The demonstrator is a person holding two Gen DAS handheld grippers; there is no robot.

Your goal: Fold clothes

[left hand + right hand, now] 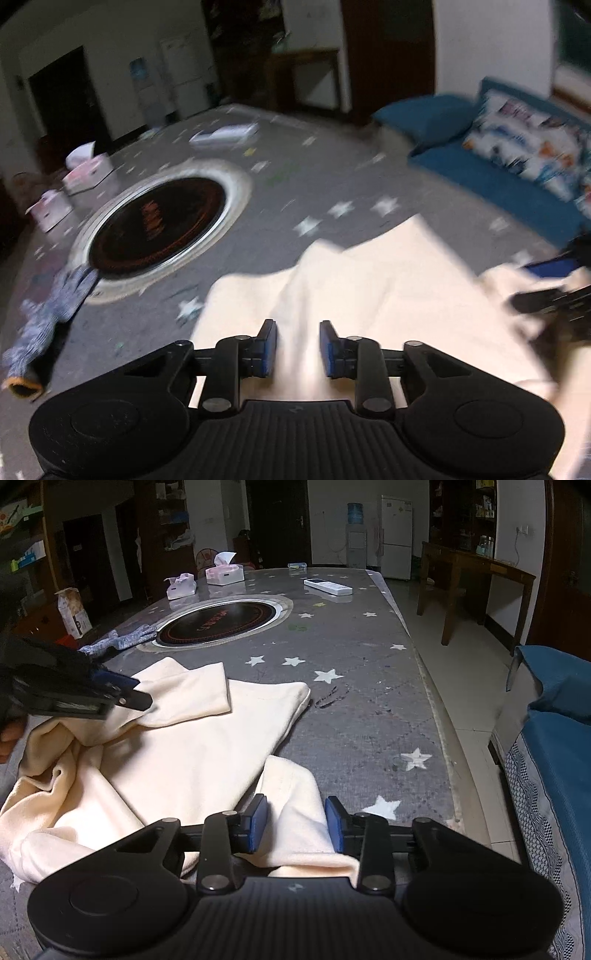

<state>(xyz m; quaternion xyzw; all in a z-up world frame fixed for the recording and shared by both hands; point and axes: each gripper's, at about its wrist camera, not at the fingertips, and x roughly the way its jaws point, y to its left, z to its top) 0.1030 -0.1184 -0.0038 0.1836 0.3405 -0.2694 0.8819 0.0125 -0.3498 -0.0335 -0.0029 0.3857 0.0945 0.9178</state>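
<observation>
Left claw (pixel 297 345) parted over cream garment (pixel 369 280); view blurred.

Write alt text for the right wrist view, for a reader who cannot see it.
The right gripper has its blue fingers either side of a fold of a cream garment on a grey star-patterned table. The left gripper reaches over the garment's far left part. Beyond lie a round black cooktop, tissue boxes and a white remote.
</observation>
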